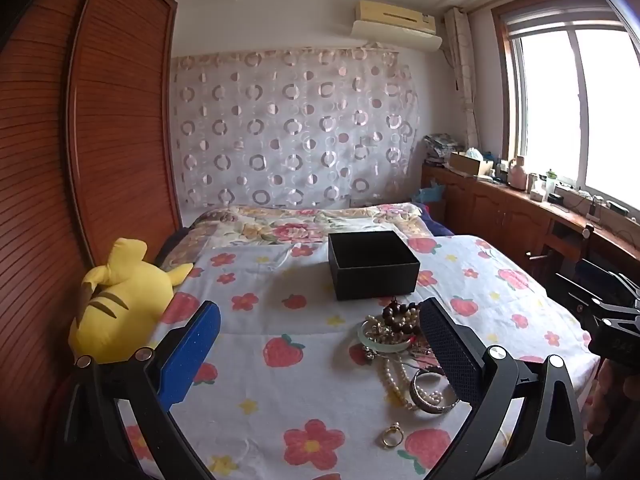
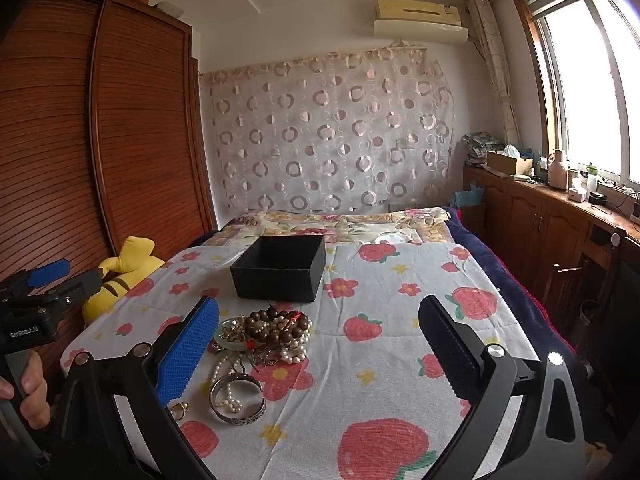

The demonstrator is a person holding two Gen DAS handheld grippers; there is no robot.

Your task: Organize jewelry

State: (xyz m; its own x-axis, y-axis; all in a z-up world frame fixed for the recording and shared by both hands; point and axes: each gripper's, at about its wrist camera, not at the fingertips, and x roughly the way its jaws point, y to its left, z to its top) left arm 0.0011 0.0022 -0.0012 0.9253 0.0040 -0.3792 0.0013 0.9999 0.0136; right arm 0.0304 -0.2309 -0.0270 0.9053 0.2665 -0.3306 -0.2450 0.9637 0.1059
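Flanking jewelry pile (image 2: 264, 334): black box (image 2: 280, 268) behind, yellow plush (image 1: 116, 304) left.

Bedspread (image 2: 400, 320) open rightward — black box (image 2: 280, 268) blocks beyond jewelry pile (image 2: 264, 332).

On the bed (image 2: 400, 360): open box (image 2: 280, 272) behind the jewelry heap (image 2: 272, 332); bangle (image 2: 238, 400) and ring (image 2: 180, 410) nearest; plush toy (image 2: 120, 280) far left.
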